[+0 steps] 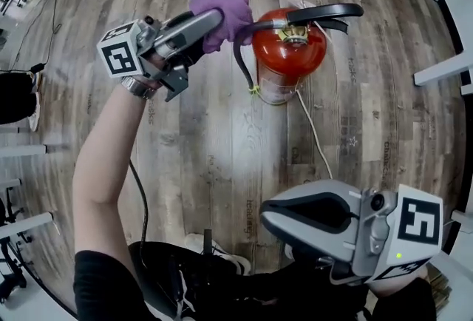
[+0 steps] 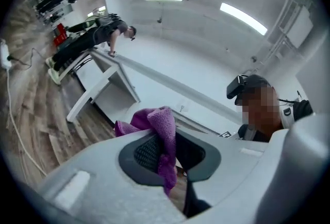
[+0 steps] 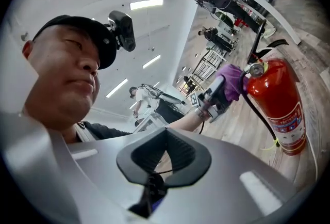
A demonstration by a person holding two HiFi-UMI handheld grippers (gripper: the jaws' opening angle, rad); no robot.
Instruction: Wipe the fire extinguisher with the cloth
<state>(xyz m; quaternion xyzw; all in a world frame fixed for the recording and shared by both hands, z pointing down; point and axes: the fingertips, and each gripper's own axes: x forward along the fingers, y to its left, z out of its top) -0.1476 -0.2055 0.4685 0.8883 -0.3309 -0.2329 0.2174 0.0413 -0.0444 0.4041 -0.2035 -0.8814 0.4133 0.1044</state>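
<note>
Cloth (image 1: 222, 9), purple and soft, is bunched in the left gripper (image 1: 214, 20), whose jaws pinch one fold while the rest bulges past the tips. It looks light and limp, so it should shape itself to curves if pressed flat. The cloth is up beside the valve head of the red extinguisher (image 1: 290, 53); I cannot tell whether it touches. The extinguisher stands upright and unsupported on the wood floor (image 1: 222, 134), a black handle (image 1: 325, 13) on top and a black hose (image 1: 242, 64) down its side. I judge it heavy, rigid and smooth-painted, so slippery. A hard push near the top could tip it, and the neck below the handle looks like the safest place to steady it without squeezing the lever. The right gripper (image 1: 267, 217) hangs low and well apart, its jaws pressed together on nothing. A white label (image 3: 289, 125) sits on the extinguisher body, but its print is too small to read. Each gripper's cube carries black-and-white square markers. No brand is legible.
</note>
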